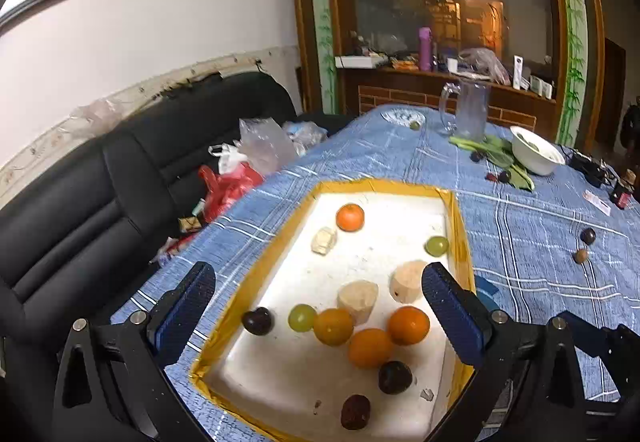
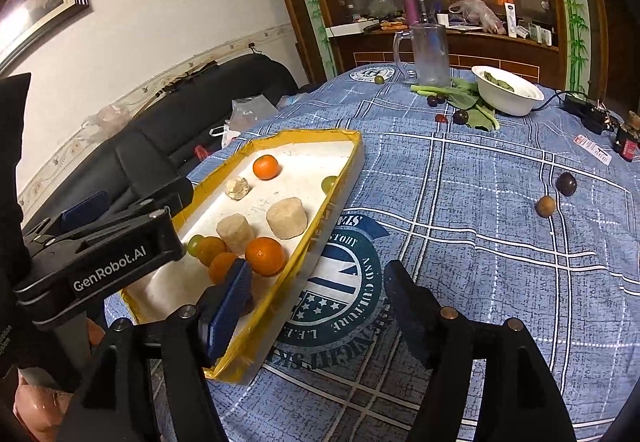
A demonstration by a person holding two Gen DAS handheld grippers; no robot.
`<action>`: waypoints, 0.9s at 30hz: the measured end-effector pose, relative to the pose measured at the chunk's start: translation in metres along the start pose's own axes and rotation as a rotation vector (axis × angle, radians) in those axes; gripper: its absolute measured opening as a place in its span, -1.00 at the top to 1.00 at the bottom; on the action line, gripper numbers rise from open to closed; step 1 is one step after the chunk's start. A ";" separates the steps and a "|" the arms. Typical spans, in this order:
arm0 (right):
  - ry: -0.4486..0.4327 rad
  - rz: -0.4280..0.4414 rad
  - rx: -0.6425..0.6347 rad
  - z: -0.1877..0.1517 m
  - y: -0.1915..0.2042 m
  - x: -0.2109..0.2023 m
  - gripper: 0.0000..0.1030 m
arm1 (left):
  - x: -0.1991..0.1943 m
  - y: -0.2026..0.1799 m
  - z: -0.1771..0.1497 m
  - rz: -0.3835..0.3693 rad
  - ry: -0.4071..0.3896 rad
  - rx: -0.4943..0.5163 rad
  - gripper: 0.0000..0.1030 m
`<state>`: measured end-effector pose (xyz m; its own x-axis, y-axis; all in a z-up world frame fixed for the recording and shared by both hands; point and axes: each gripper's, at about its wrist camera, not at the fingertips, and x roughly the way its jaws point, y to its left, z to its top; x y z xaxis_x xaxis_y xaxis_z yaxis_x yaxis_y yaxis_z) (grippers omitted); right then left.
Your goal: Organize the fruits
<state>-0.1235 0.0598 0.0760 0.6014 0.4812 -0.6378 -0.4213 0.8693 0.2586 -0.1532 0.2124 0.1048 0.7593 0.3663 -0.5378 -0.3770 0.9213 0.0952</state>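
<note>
A shallow white tray with a yellow rim [image 1: 456, 226] [image 2: 352, 146] lies on the blue plaid tablecloth. It holds several oranges [image 1: 370, 348] [image 2: 264, 256], green grapes [image 1: 302, 317], dark plums [image 1: 395, 377], a dark red date [image 1: 355, 412] and two beige chunks [image 1: 358, 300] [image 2: 286, 218]. My left gripper [image 1: 320, 314] is open and empty, hovering over the tray's near end. My right gripper [image 2: 316, 306] is open and empty, over the tray's right edge and the cloth. A dark plum [image 2: 566, 183] and a brown fruit [image 2: 545, 206] lie loose on the cloth at the right.
A glass pitcher [image 2: 424, 52], a white bowl [image 2: 506, 90], green leaves [image 2: 472, 102] and small dark fruits [image 2: 460, 117] sit at the far end. A black sofa [image 1: 120, 178] with plastic bags stands left of the table. Black devices [image 2: 592, 114] lie far right.
</note>
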 end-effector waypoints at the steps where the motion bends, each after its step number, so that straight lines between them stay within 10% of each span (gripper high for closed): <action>1: -0.001 -0.001 -0.002 0.000 0.001 -0.001 -0.43 | -0.005 0.000 0.000 0.019 -0.026 -0.004 -1.00; 7: -0.016 -0.019 -0.023 -0.001 0.004 -0.008 -0.43 | -0.049 0.013 0.002 0.037 -0.249 -0.108 -1.00; 17: -0.020 -0.035 -0.031 -0.001 0.002 -0.011 -0.43 | -0.050 0.015 -0.006 -0.046 -0.240 -0.107 -1.00; 27: -0.004 -0.058 -0.097 0.005 0.015 -0.005 -0.52 | -0.026 0.017 -0.011 -0.070 -0.062 -0.094 -1.00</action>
<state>-0.1295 0.0713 0.0863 0.6288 0.4314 -0.6470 -0.4494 0.8806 0.1504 -0.1854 0.2174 0.1115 0.8157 0.3115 -0.4874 -0.3675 0.9298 -0.0209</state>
